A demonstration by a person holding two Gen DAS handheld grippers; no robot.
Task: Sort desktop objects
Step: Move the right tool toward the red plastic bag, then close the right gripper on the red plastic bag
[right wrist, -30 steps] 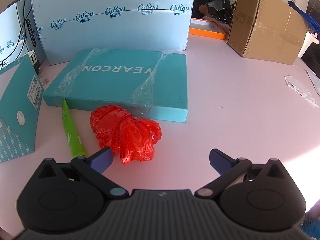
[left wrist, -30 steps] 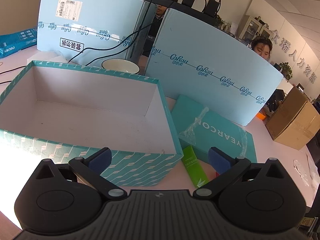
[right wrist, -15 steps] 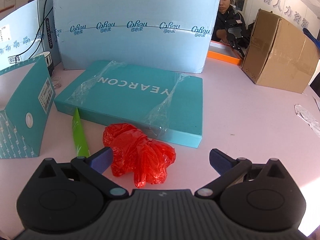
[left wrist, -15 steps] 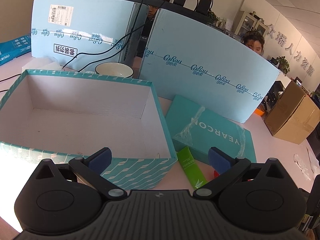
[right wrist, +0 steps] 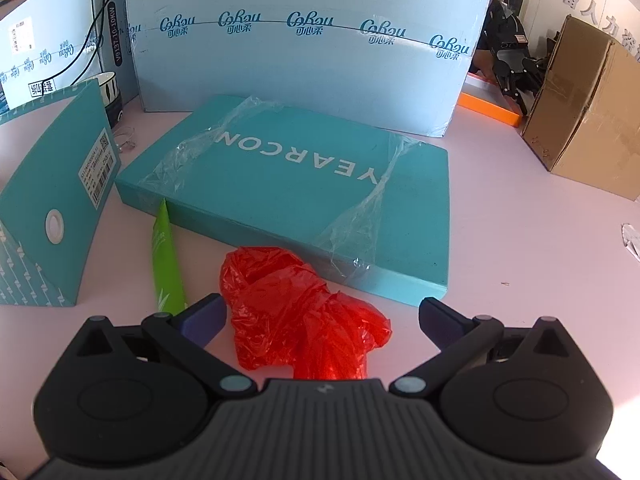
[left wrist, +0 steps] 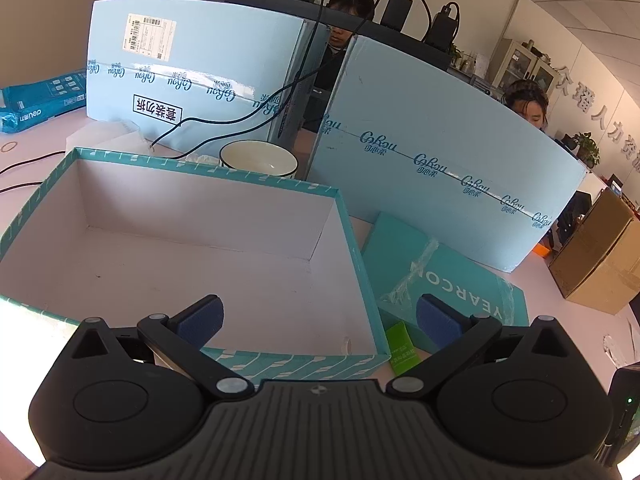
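Note:
An open teal patterned box (left wrist: 348, 216) with a white inside fills the left wrist view; nothing lies in it. My left gripper (left wrist: 318, 318) hovers open over its near right corner, holding nothing. To its right lie a green tube (left wrist: 402, 350) and a flat teal YEARCON box (left wrist: 460, 284). In the right wrist view a crumpled red plastic bag (right wrist: 296, 312) lies on the pink table, in front of the flat teal box (right wrist: 304, 184). My right gripper (right wrist: 320, 318) stands open, with the bag between its fingers. The green tube (right wrist: 166, 256) lies left of the bag.
Tall light-blue cartons (left wrist: 420, 168) wall off the back. A white bowl (left wrist: 258, 158) sits behind the teal box. A brown cardboard box (right wrist: 588, 108) and an orange tray (right wrist: 490, 108) stand at the right. People sit behind the cartons. Cables (left wrist: 224, 132) trail over the cartons.
My right gripper has moved forward and down, so the red bag now lies between its fingers. My left gripper has moved in over the box's near right corner.

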